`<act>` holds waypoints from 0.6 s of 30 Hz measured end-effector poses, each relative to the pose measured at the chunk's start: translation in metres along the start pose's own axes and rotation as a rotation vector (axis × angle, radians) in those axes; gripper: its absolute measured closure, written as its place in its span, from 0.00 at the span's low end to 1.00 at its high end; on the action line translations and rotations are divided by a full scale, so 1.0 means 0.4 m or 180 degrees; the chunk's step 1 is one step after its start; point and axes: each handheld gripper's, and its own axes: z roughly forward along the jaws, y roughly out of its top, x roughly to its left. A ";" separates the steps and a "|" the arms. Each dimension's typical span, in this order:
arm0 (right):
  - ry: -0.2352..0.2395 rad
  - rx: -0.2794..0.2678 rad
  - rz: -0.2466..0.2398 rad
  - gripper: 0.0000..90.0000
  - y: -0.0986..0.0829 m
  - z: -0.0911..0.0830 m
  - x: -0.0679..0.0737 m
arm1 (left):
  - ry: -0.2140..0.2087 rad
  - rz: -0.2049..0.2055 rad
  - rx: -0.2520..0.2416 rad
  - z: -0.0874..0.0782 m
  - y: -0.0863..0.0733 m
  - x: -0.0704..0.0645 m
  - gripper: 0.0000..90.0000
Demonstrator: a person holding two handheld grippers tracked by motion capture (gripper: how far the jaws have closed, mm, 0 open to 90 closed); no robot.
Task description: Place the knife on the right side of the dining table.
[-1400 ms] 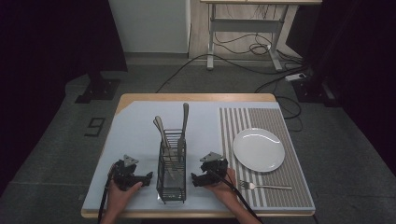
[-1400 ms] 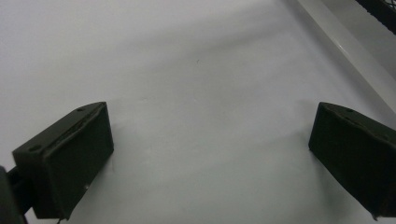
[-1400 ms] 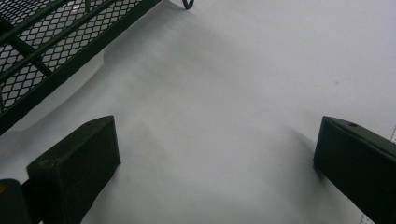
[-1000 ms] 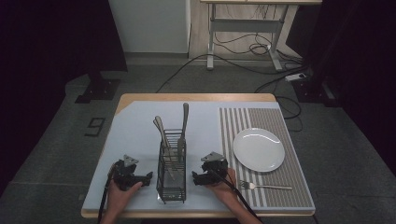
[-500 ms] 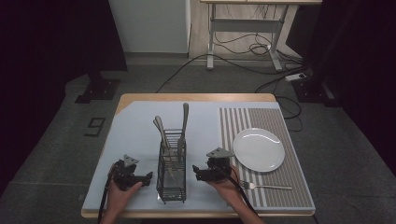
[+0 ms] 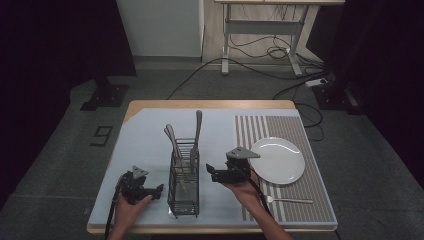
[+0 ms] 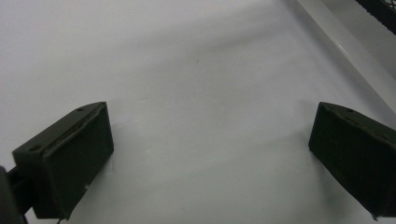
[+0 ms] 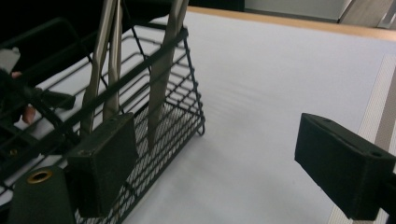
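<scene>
- Right gripper (image 6: pixel 216 173) has lifted off the tabletop (image 6: pixel 150 130) and swung toward the wire caddy (image 6: pixel 183 176) since a second ago; left gripper (image 6: pixel 156 190) hasn't budged.
- Right fingers (image 8: pixel 103 168) gape wide, holding nothing; the caddy sits just beyond the left-hand one, its cutlery handles (image 8: pixel 164 60) rising above it.
- Left fingers (image 7: pixel 65 158) are spread wide too, empty, bare mat between them, the caddy's edge past the far one.
- Looks like a reach for cutlery in the caddy; the fork (image 6: pixel 289 200) lies behind that hand, beside the plate (image 6: pixel 277 160).
</scene>
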 end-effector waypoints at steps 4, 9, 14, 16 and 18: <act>0.0009 -0.0045 -0.0007 0.14 0.025 0.004 -0.002 | -0.0001 -0.0002 -0.0003 0.000 0.000 0.000 0.00; 0.0037 -0.0041 -0.0041 0.17 0.043 0.020 0.000 | -0.0002 0.0000 -0.0003 0.000 0.000 0.000 0.00; 0.0088 -0.0029 -0.0073 0.17 0.058 0.036 0.004 | 0.0000 -0.0001 -0.0003 0.000 0.000 0.000 0.00; 0.0112 -0.0029 -0.0096 0.18 0.064 0.040 0.004 | 0.0000 -0.0001 -0.0004 0.000 0.000 0.000 0.00; 0.0134 -0.0048 -0.0111 0.18 0.071 0.046 0.002 | -0.0001 -0.0001 -0.0001 0.000 0.000 0.000 0.00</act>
